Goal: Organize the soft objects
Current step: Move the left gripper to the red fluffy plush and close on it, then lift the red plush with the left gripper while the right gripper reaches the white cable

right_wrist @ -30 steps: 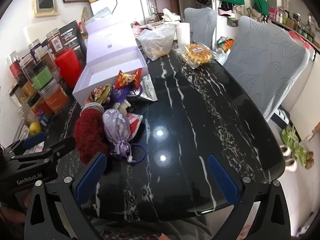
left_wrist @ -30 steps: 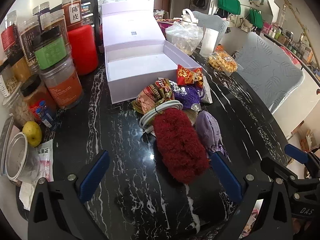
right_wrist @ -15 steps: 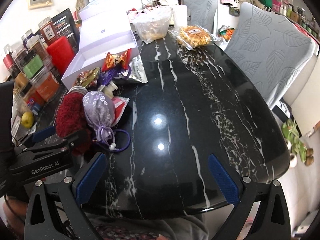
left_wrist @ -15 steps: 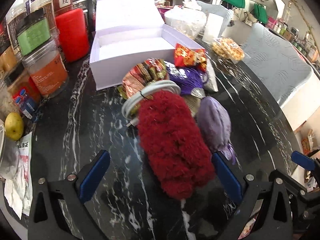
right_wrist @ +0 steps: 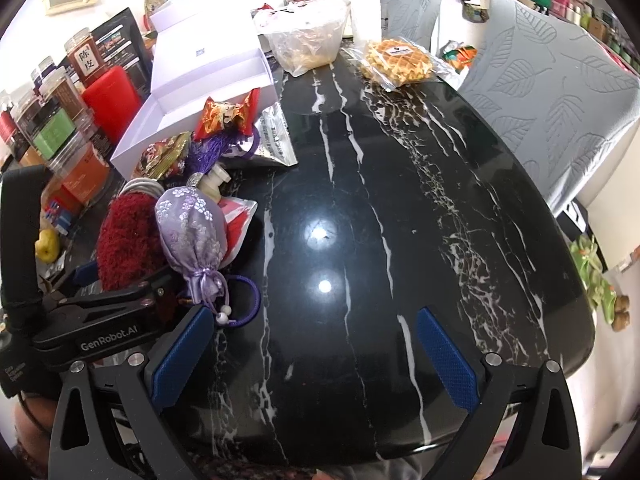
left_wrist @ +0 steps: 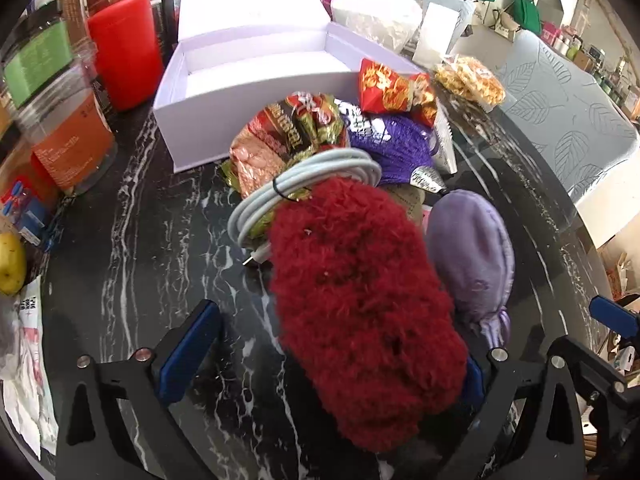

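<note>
A fluffy dark red soft object lies on the black marble table. My left gripper is open, and the near end of the red object sits between its blue fingers. The object hides most of the right finger. A lilac satin drawstring pouch rests against the red object's right side. In the right wrist view the pouch and red object lie at the left, with the left gripper at them. My right gripper is open over bare table.
An open white box stands behind a pile of snack packets and a coiled white cable. Jars and a red canister line the left edge. A bagged waffle and grey chairs are at the right.
My left gripper has moved forward and lower, so the red fluffy object now lies between its open fingers. The right gripper has shifted slightly closer to the table.
</note>
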`<state>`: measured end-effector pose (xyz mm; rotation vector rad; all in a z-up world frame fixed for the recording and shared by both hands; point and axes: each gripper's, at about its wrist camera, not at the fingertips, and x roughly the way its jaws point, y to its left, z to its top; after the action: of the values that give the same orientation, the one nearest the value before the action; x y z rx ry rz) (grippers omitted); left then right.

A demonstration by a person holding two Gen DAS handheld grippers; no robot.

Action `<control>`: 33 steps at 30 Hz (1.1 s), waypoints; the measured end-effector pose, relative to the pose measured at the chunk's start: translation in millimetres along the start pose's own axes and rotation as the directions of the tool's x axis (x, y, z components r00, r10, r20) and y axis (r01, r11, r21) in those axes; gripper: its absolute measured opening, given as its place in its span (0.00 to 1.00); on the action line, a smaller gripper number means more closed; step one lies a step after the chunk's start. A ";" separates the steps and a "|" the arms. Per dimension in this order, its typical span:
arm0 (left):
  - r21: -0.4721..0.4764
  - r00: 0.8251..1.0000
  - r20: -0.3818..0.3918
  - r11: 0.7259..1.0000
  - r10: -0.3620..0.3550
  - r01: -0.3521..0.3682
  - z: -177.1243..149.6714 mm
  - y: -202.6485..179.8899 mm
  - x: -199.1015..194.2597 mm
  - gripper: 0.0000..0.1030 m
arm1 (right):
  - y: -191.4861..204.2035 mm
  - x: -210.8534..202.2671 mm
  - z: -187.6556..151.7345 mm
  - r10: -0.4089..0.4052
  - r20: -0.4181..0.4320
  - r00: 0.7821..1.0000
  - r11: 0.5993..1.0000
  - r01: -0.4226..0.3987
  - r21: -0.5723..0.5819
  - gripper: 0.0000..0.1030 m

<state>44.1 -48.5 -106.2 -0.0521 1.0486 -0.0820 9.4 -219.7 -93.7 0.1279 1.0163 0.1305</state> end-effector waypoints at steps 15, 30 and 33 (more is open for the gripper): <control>0.032 0.994 0.075 0.997 -0.077 0.075 -4.2 -8.9 -33.2 0.49 | 0.6 0.6 0.4 0.009 0.002 1.000 1.000 -0.009 0.017 1.00; -0.011 0.989 0.070 0.991 -0.132 0.133 -16.2 10.9 -37.5 0.49 | 30.6 1.2 -1.9 0.070 0.008 0.998 0.995 -0.069 -0.068 1.00; -0.036 0.991 0.045 0.992 -0.123 0.125 -14.4 11.1 -26.6 0.49 | 31.2 -1.2 -2.4 0.062 0.017 0.998 0.996 -0.060 -0.070 1.00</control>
<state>19.0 -35.0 -91.3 -0.1535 1.0040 -0.1727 5.2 -189.1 -88.8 0.0968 0.9878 0.2198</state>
